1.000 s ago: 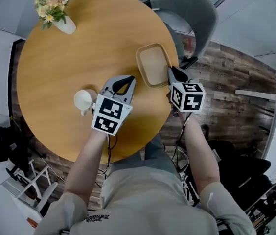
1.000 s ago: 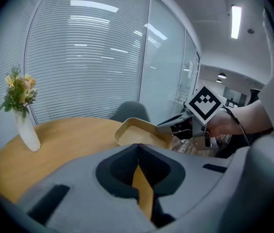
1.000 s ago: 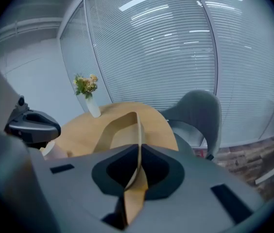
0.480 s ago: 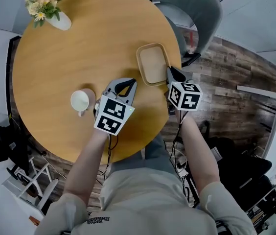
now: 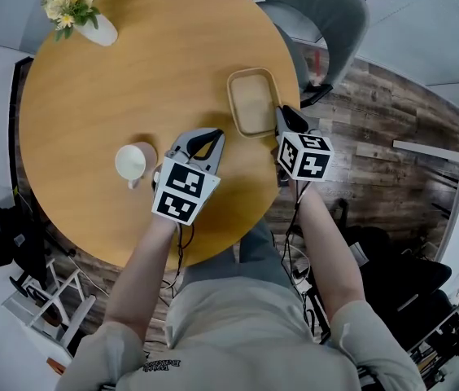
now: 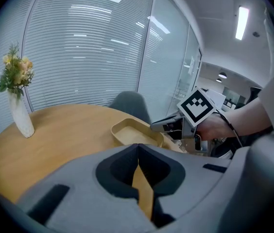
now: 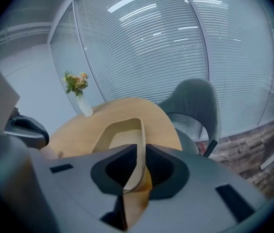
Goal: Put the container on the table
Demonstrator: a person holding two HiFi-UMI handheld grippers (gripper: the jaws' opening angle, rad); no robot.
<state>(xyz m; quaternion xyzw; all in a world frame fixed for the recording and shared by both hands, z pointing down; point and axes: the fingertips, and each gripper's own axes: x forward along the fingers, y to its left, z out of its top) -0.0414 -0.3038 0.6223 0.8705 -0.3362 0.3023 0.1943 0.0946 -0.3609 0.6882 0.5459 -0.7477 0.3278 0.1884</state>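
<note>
Two grippers in play here: our right gripper (image 5: 282,117) is clamped on the near rim of the tan container (image 5: 254,103), with the wall pinched between both jaws. Our left gripper (image 5: 212,134) has its jaws pressed together with nothing in them. The container looks to be lying on the round wooden table (image 5: 132,80), out by its 3 o'clock edge. A white cup (image 5: 132,163) is at 9 o'clock from the left gripper, a flower vase (image 5: 91,24) is at the table's 11 o'clock, and a grey chair (image 5: 327,15) is beyond at 1 o'clock.
</note>
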